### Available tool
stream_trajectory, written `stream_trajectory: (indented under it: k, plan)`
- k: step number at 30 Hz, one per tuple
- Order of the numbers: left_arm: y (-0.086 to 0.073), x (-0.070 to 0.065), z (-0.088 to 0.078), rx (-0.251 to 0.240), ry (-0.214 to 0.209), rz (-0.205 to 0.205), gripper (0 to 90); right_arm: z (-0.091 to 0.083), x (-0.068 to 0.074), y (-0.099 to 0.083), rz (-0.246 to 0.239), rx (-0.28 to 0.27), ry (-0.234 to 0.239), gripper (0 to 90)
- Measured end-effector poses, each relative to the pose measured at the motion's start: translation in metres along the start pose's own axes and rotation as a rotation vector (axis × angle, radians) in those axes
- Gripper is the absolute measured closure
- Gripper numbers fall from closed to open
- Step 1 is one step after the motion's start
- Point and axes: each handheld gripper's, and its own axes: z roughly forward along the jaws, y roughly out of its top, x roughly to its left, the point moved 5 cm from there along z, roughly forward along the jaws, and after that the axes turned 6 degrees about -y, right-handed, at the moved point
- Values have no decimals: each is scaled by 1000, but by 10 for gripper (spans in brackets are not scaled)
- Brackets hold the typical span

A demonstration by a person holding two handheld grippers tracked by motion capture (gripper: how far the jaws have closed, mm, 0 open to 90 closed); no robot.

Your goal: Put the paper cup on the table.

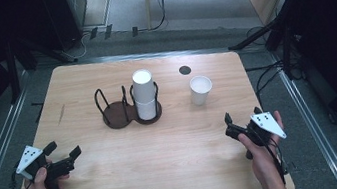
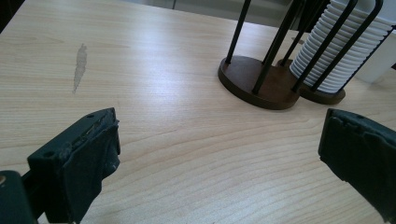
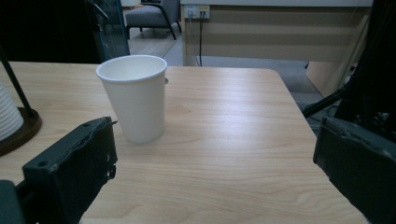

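The left tool (image 1: pixel 62 156) sits at about 8 o'clock on the counter (image 1: pixel 167 165), held in the person's left hand (image 1: pixel 41 187). Its two black jaws are wide apart and hold nothing. In the left gripper view they stand at the two bottom corners with bare wood between them. The right tool (image 1: pixel 241 124) sits at about 4 o'clock, held in the right hand (image 1: pixel 262 159). Its jaws are also spread apart and empty.

Past the right tool, toward 1 o'clock, a single white paper cup (image 1: pixel 200 89) stands upright with its mouth up. In the right gripper view the cup (image 3: pixel 134 97) is nearer the left jaw, apart from it.

Near the middle of the counter, toward 12 o'clock, is a dark holder (image 1: pixel 122 112) with two round bases and thin black wire posts. Its right side holds a stack of white cups (image 1: pixel 144 94). Its left side is empty. A small dark round spot (image 1: pixel 184 70) lies on the counter behind the single cup.
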Motion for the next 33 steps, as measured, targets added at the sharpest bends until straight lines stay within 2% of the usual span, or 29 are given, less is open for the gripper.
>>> stream_trajectory:
  k: [18, 33]
  plan:
    - [0, -1, 0, -3, -4, 7, 0, -21, -37, -20, -11, 31, -66, 0]
    - [0, -1, -1, -10, -10, 4, 0, -34, -62, -34, -7, 71, -90, 0]
